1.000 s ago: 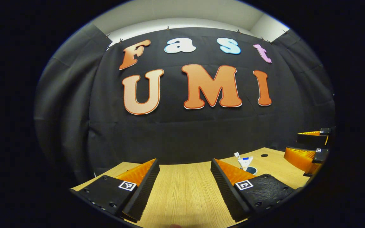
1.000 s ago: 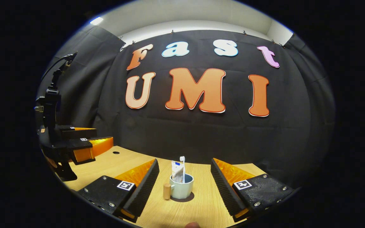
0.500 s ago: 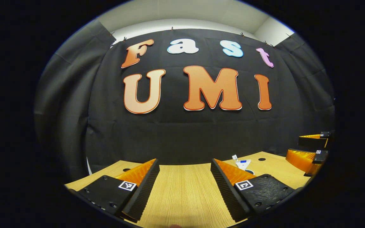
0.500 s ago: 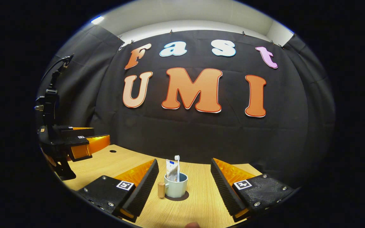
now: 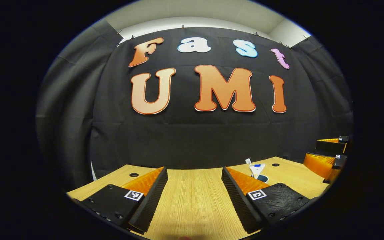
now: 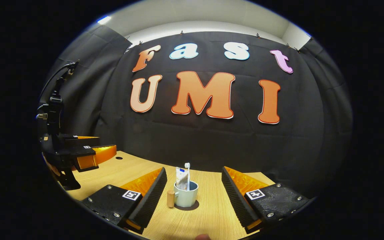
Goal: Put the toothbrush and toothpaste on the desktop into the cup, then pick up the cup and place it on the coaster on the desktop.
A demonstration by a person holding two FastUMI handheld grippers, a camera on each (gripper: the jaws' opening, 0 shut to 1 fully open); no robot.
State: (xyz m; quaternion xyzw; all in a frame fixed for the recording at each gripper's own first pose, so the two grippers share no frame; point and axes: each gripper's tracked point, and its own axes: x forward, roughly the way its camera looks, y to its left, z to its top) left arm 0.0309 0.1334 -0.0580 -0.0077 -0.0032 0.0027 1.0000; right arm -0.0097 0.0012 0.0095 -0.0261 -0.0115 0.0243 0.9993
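Note:
A pale blue cup [image 6: 186, 197] with a wooden handle [image 6: 170, 199] stands upright on a dark coaster [image 6: 188, 207] on the wooden desk [image 6: 208, 216]. Toothpaste [image 6: 181, 178] and a toothbrush [image 6: 187, 173] stick up out of it. My right gripper [image 6: 194, 173] is open, its fingers either side of the cup's line but nearer than it, touching nothing. My left gripper [image 5: 194, 171] is open over bare desk, and in the right gripper view that left gripper [image 6: 90, 152] hovers far left. In the left gripper view the toothpaste [image 5: 257, 169] peeks over my right finger [image 5: 242, 186].
The right gripper [image 5: 327, 156] sits at the far right edge of the left gripper view. Small round holes [image 5: 134, 174] [image 5: 275, 164] mark the desk's back corners. Black cloth closes off the back and sides of the desk [image 5: 192, 203].
Both views have shifted only slightly. The left gripper view takes in a little more desk at the left. The cup stays on the coaster and both grippers stay open.

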